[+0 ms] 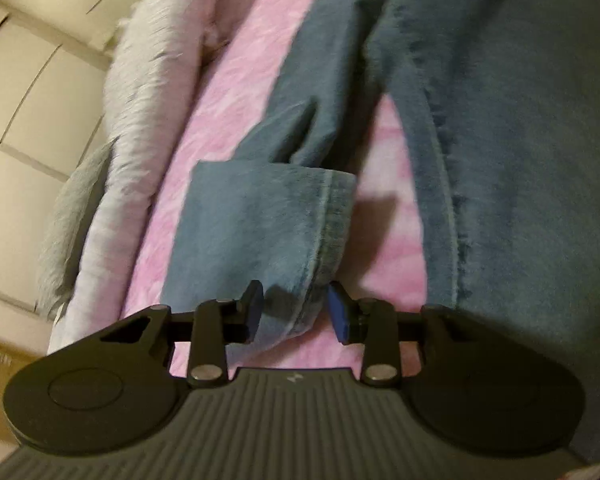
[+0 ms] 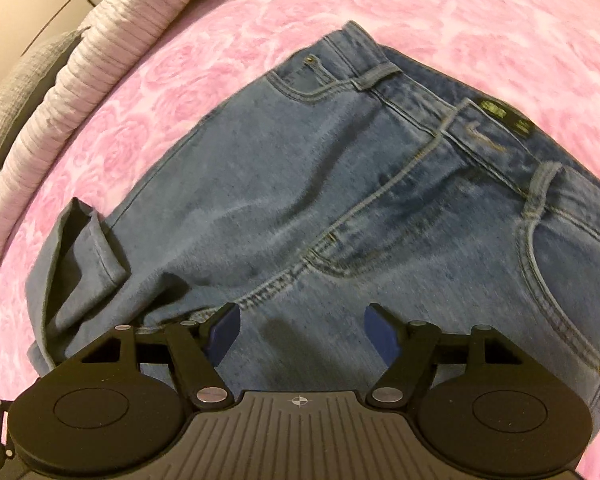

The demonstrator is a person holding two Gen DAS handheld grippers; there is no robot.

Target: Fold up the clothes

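Note:
Blue jeans lie spread on a pink rose-patterned bedspread, with the waistband at the far right. One leg end is doubled over at the left. My right gripper hovers open above the crotch seam and holds nothing. In the left wrist view the jeans fill the right side. A turned-back leg hem runs down between the blue pads of my left gripper. The jaws stand apart on either side of the hem edge and do not squeeze it.
A ruffled pale lilac bed cover and a grey pillow line the bed's left edge. Beyond them is a cream tiled floor. The pink bedspread lies bare between the jeans and that edge.

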